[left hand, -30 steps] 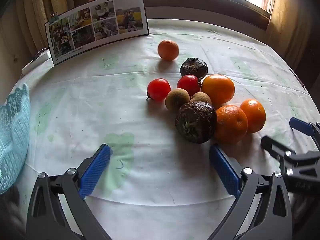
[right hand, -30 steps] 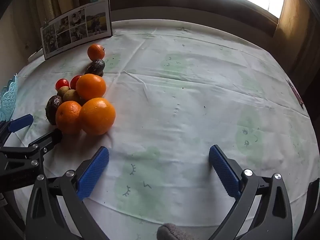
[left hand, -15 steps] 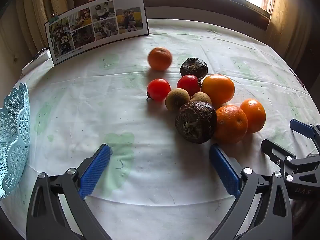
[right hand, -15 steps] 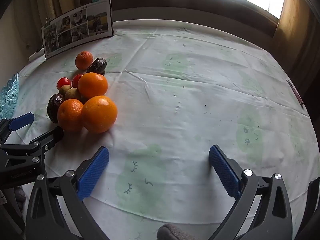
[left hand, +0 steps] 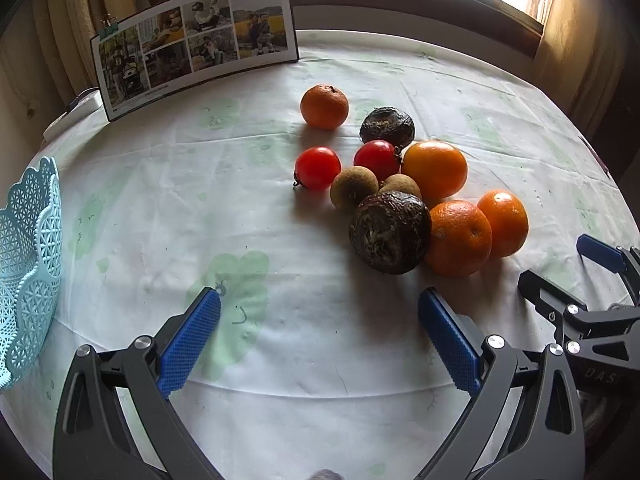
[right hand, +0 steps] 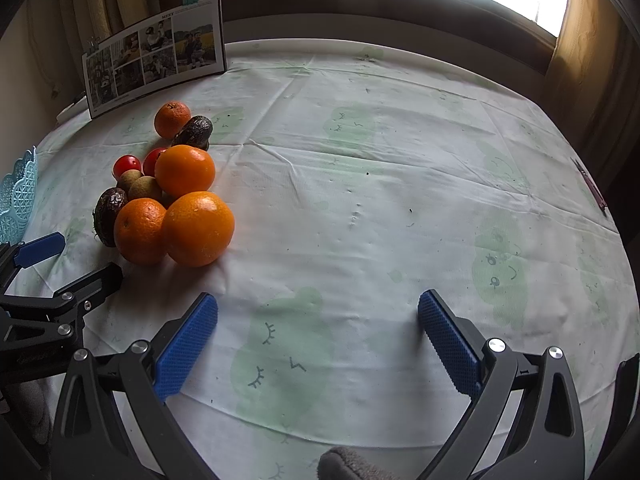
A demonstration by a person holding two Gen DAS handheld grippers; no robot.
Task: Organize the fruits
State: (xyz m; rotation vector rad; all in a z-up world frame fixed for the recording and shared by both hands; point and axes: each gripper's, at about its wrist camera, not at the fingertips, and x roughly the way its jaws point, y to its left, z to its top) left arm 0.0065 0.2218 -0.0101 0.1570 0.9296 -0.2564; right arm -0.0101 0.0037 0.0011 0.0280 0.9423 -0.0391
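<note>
Fruits lie in a loose cluster on the surface (left hand: 160, 208), which is covered by a pale cloth printed with green shapes. In the left wrist view the cluster sits at about 1 o'clock from the left claw (left hand: 320, 338), whose blue-padded jaws are spread wide and hold nothing. Nearest that claw is a big dark wrinkled fruit (left hand: 390, 233), touching an orange (left hand: 459, 238) at its 3 o'clock side; a second orange (left hand: 503, 222) sits just beside that one. Behind them are two small brown fruits (left hand: 354, 188), two red tomatoes (left hand: 317, 168), a larger orange (left hand: 435, 169) and a smaller dark fruit (left hand: 387, 126). A mandarin (left hand: 324, 106) rests a little apart at the cluster's 11 o'clock. A light blue lattice basket (left hand: 28, 264) stands at the 9 o'clock edge of the view, well apart from the fruits. A photo board (left hand: 196, 44) leans at the far rim at 11 o'clock.

The right claw (right hand: 318, 340) is also spread wide and holds nothing, over bare cloth, with the cluster at its 10 o'clock. A grey gloved fingertip (right hand: 344, 464) shows at 6 o'clock.
</note>
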